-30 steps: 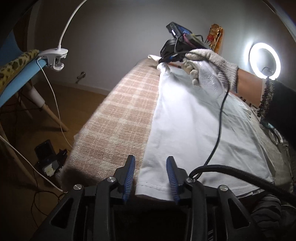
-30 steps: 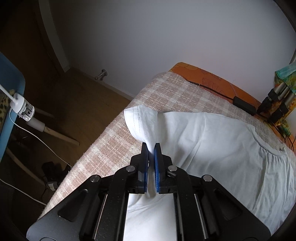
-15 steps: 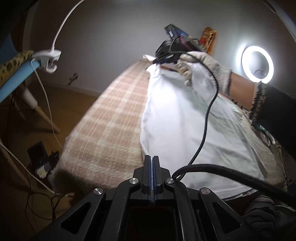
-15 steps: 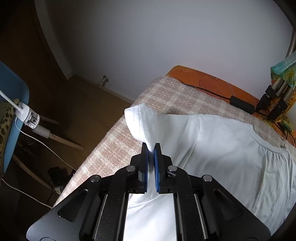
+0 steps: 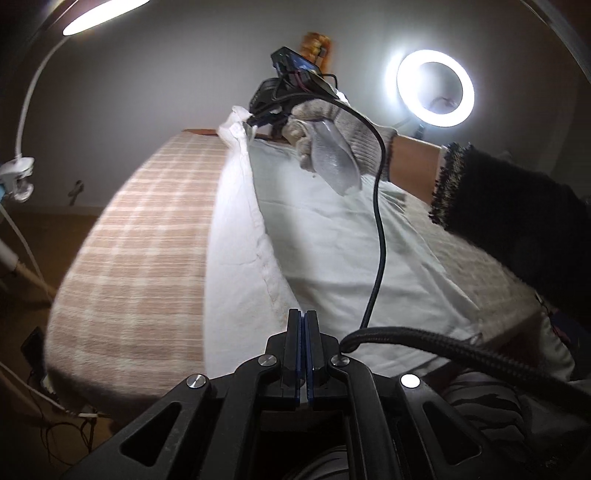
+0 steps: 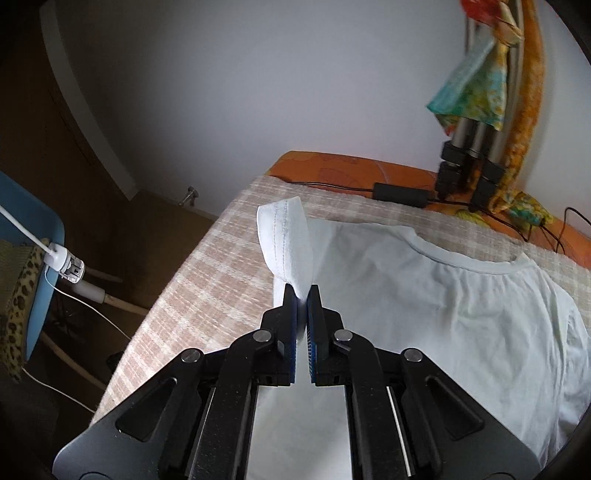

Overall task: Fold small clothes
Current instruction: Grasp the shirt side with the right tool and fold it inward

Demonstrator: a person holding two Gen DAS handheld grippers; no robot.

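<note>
While the white T-shirt (image 6: 424, 314) lies on the checked blanket (image 5: 147, 229) at frame centre, the left gripper (image 5: 304, 317) pinches its lower side edge and the right gripper (image 6: 302, 291), gloved hand (image 5: 332, 144) angled downward, clamps its sleeve.

Counting now: 1 white T-shirt (image 6: 461, 314) lying on 1 plaid-covered table (image 5: 140, 240). 2 grippers showing: left gripper (image 5: 304, 325) at shirt's near edge, right gripper (image 5: 258, 117) at its far corner. 1 gloved hand (image 5: 332, 144) above shirt. 2 lights glowing: 1 ring light (image 5: 436, 88) beyond shirt, 1 clip lamp (image 5: 103, 14) left of table. 1 power brick (image 6: 400, 192) sitting past shirt's collar. 1 blue chair (image 6: 33, 236) standing left of table.
</note>
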